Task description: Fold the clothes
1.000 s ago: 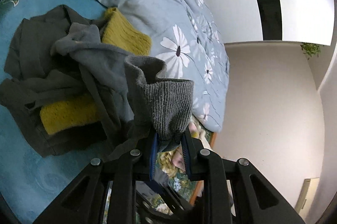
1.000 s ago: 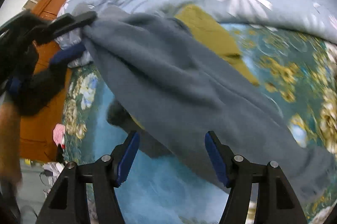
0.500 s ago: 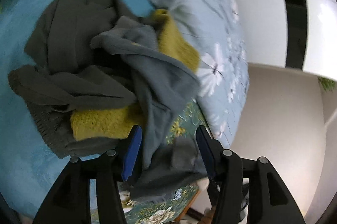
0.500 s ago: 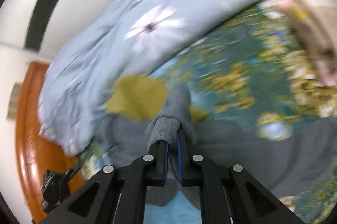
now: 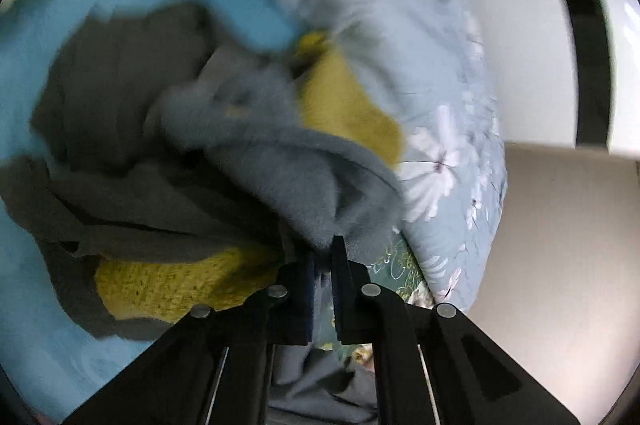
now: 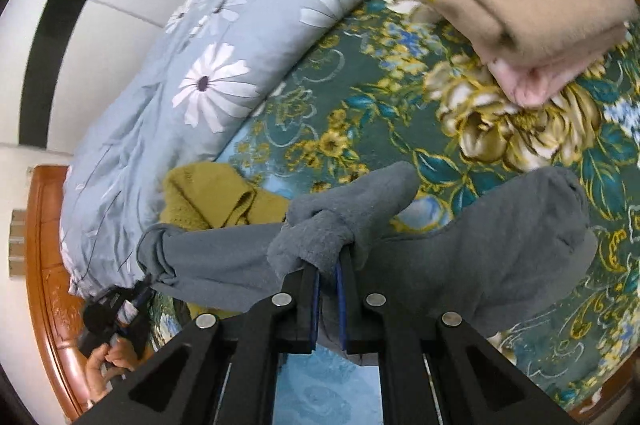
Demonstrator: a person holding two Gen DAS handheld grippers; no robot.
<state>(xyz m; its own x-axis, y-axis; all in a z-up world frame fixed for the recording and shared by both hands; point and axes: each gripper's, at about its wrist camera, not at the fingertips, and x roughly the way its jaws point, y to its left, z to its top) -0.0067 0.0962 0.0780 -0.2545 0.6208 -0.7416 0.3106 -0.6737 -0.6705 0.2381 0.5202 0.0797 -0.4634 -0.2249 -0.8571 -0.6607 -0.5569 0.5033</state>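
Note:
A grey fleece garment [image 6: 472,257] is stretched over the bed between my two grippers. My right gripper [image 6: 328,275] is shut on a bunched fold of it. My left gripper [image 5: 323,257] is shut on another part of the same garment [image 5: 288,161]; it also shows in the right wrist view [image 6: 138,295] at the garment's left end. A mustard knit sweater [image 5: 168,285] and a dark grey garment [image 5: 116,97] lie in a heap under the fleece. The left wrist view is blurred.
A light blue quilt with white daisies [image 6: 192,65] lies bunched along the wall side of the bed. A folded beige and pink stack [image 6: 532,1] sits on the floral sheet [image 6: 400,113]. The wooden bed frame [image 6: 44,265] runs along the left.
My left gripper was open half a second ago and has closed on the grey fleece. My right gripper stays shut on the fleece, and the garment now hangs stretched between both.

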